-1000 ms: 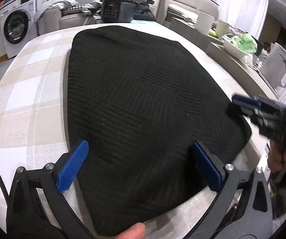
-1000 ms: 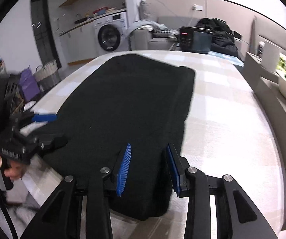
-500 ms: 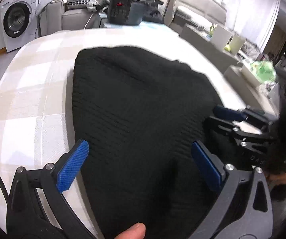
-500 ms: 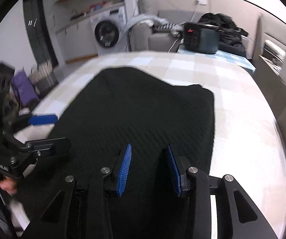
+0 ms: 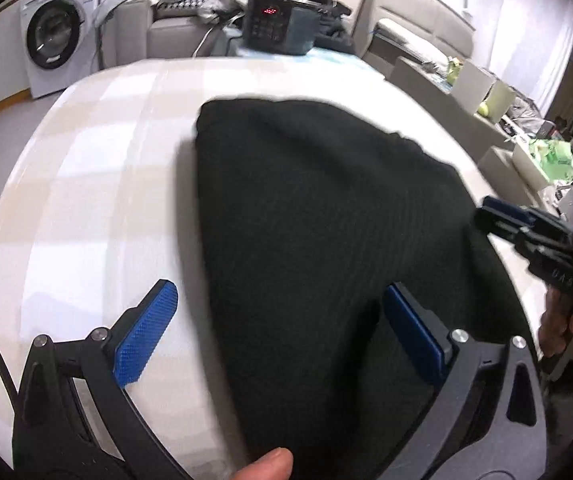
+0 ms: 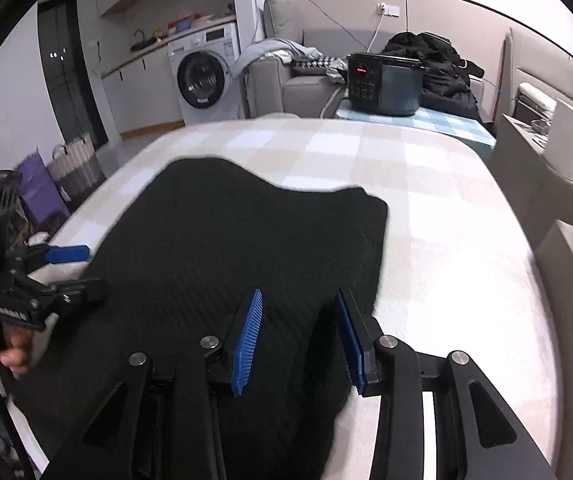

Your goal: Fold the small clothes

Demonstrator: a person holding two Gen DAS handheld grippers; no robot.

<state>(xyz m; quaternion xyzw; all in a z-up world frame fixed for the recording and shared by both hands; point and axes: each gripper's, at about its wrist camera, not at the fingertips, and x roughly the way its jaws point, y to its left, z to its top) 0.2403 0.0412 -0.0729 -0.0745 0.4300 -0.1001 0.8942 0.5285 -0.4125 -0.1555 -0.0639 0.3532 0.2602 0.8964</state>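
Nearest the black knitted garment: the right gripper, pitched downward, jaws parted above its near hem, pads not pressing. The left gripper straddles the garment's other edge, jaws spread wide, empty. The garment lies flat on the checked table. Beyond it, only the right view shows purple bags; both show the cooker.

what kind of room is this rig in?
Most likely a small apartment's combined living and laundry space. A front-loading washing machine stands under a counter, a grey sofa holds piled clothes, and the black garment lies on a checked cloth-covered table.
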